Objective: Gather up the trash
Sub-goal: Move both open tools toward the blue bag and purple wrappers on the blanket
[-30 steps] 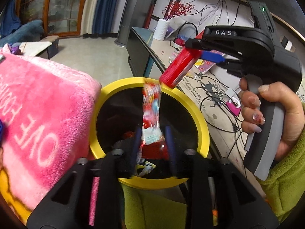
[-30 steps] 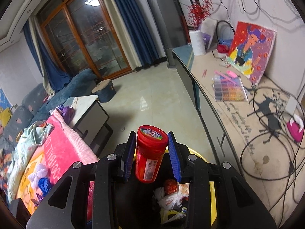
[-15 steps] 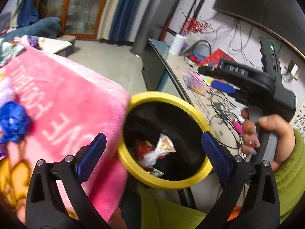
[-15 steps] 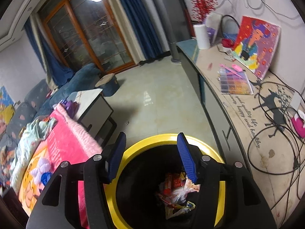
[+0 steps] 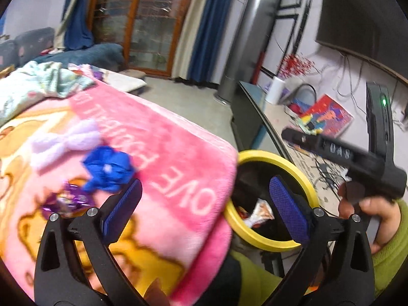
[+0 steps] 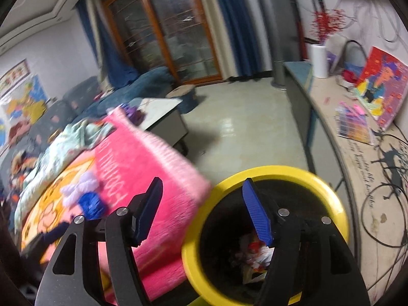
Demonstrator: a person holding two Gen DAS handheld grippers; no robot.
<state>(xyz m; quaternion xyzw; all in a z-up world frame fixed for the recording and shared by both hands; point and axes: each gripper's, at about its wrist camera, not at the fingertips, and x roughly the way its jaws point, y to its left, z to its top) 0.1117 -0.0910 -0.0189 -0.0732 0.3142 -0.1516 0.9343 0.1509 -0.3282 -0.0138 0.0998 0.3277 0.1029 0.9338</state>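
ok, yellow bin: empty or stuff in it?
Not empty. The bin has crumpled wrappers at the bottom, seen in both wrist views. How full it is, cannot tell.

Your left gripper [image 5: 204, 204] gaped wide, empty, right gripper [image 6: 204, 211] jaws just opening, nothing btwn, right hand [image 5: 369, 214] gripping handle
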